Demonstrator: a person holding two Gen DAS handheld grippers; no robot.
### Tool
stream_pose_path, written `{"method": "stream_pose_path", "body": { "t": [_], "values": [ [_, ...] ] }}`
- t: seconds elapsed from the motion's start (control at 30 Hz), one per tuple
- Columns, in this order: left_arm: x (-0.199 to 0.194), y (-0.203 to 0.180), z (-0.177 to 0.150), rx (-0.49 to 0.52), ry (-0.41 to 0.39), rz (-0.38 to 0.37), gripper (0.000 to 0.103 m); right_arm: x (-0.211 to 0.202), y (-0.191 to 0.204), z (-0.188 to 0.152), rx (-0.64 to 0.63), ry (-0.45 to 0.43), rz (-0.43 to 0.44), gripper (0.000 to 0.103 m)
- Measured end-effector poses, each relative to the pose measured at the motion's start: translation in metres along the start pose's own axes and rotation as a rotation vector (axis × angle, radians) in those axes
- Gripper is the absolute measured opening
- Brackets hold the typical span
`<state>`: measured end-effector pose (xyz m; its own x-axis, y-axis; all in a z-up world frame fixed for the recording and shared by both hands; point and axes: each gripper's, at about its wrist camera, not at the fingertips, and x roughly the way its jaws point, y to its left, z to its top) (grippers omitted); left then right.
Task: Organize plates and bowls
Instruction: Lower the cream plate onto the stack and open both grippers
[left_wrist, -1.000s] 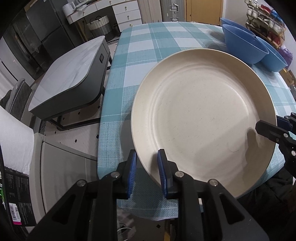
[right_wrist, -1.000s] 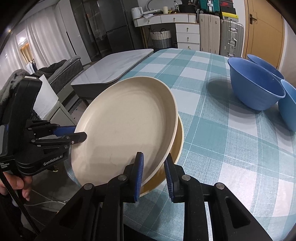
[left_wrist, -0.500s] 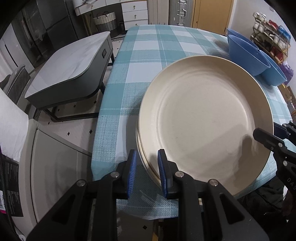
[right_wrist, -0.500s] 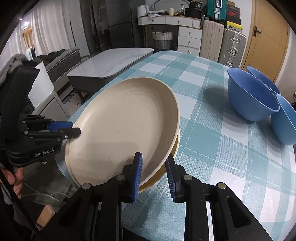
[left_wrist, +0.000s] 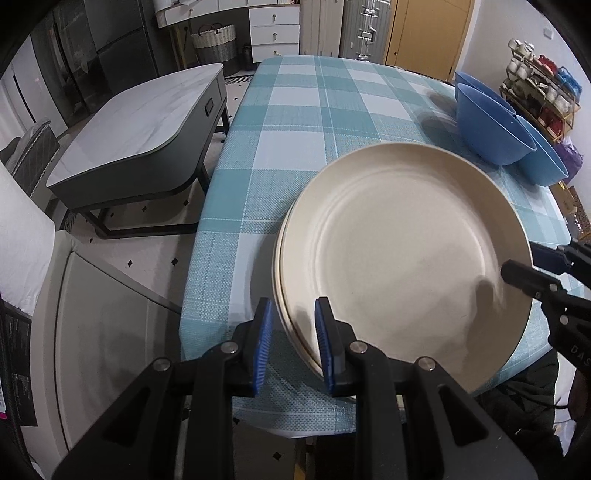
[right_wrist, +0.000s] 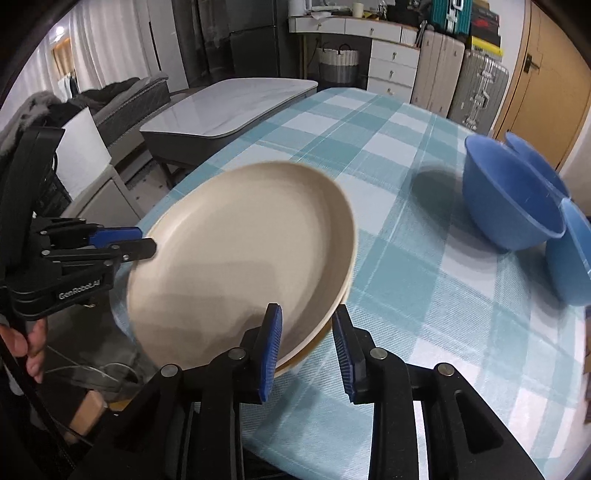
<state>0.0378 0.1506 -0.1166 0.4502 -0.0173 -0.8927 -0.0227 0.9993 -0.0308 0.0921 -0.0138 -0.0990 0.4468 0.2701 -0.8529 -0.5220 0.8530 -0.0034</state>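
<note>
Left wrist view: the left gripper (left_wrist: 291, 343) stood with its blue-padded jaws parted around the near rim of a cream plate (left_wrist: 406, 258), the pads not visibly pressing on it. That plate sat on a second cream plate (left_wrist: 277, 258), whose edge showed just beneath on the left. The pair rested at the near edge of a table covered in a teal-and-white checked tablecloth (left_wrist: 295, 122). Three blue bowls (left_wrist: 495, 125) stood unstacked and close together at the far right. A grey coffee table (left_wrist: 133, 140) sat beside the table, with a woven basket (left_wrist: 214, 42) and white drawers (left_wrist: 275, 31) against the back wall.

Right wrist view: the right gripper (right_wrist: 306, 343) likewise stood open, its jaws straddling the rims of the stacked plates without clamping. The top plate (right_wrist: 243, 254) appeared slightly tilted and motion-blurred, so whether it had fully settled could not be told. The left gripper (right_wrist: 122, 243) reached the opposite rim. The bowls (right_wrist: 513, 199) waited near the right edge of the tablecloth (right_wrist: 424, 288); suitcases (right_wrist: 461, 77) lined the wall by a wooden door (right_wrist: 546, 74).

By the look of it, plate stacking was about done; nesting the bowls remained.
</note>
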Motion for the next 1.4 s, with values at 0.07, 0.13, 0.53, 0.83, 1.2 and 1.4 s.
{"method": "stream_pose_path", "body": {
  "t": [0.07,0.13,0.53,0.83,1.2,1.4],
  "values": [
    [0.001,0.000,0.000,-0.002,0.003,-0.003,0.022,-0.002,0.001,0.000,-0.014,-0.001,0.000,0.028],
    [0.002,0.000,0.001,-0.006,0.005,-0.007,0.022,-0.005,0.001,0.000,-0.023,-0.005,0.008,0.028],
    [0.001,-0.001,0.000,-0.015,0.007,-0.018,0.026,-0.024,-0.013,0.006,0.019,-0.066,0.051,0.028],
    [0.003,-0.001,-0.001,-0.028,0.009,-0.028,0.031,-0.003,-0.016,0.004,0.045,-0.027,0.067,0.028],
    [0.006,0.017,-0.004,-0.143,0.029,-0.094,0.051,0.007,-0.035,0.004,0.151,-0.041,0.109,0.052],
    [0.018,0.015,-0.007,-0.162,0.073,-0.152,0.052,0.022,-0.033,0.001,0.186,-0.008,0.136,0.053]
  ]
}}
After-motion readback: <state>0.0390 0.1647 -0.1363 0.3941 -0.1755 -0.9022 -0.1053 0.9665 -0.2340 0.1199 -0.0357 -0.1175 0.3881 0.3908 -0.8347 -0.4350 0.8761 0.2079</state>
